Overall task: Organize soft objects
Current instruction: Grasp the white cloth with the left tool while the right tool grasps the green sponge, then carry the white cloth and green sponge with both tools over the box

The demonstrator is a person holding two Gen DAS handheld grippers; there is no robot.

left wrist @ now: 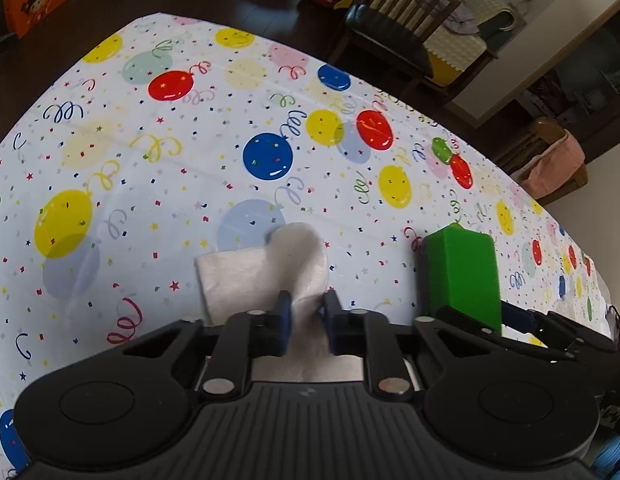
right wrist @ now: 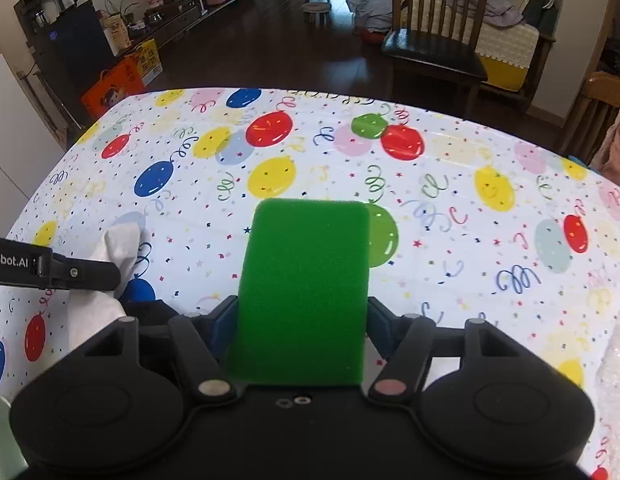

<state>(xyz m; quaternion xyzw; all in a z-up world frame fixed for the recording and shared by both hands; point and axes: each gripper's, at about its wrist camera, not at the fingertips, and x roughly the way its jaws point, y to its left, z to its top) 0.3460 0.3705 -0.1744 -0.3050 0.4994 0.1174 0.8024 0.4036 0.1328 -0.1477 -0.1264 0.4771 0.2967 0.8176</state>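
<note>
Black linkage fills the left wrist view's foot; the left gripper (left wrist: 305, 312) is pinched nearly closed on a white cloth (left wrist: 269, 276) (bunched between the pads) on the balloon tablecloth (left wrist: 149, 160), open surface beyond to the far edge. Right wrist view: the right gripper (right wrist: 299, 320) clamps a green sponge (right wrist: 305, 280), with clear tablecloth ahead.

Daylit, bright on the tablecloth (right wrist: 450, 208); floor (right wrist: 269, 40) beyond stays dim. Soft shadows only. Strong fisheye bending at edges, dark corners. Left view slightly blurred; sponge (right wrist: 305, 280) near-edge soft.
</note>
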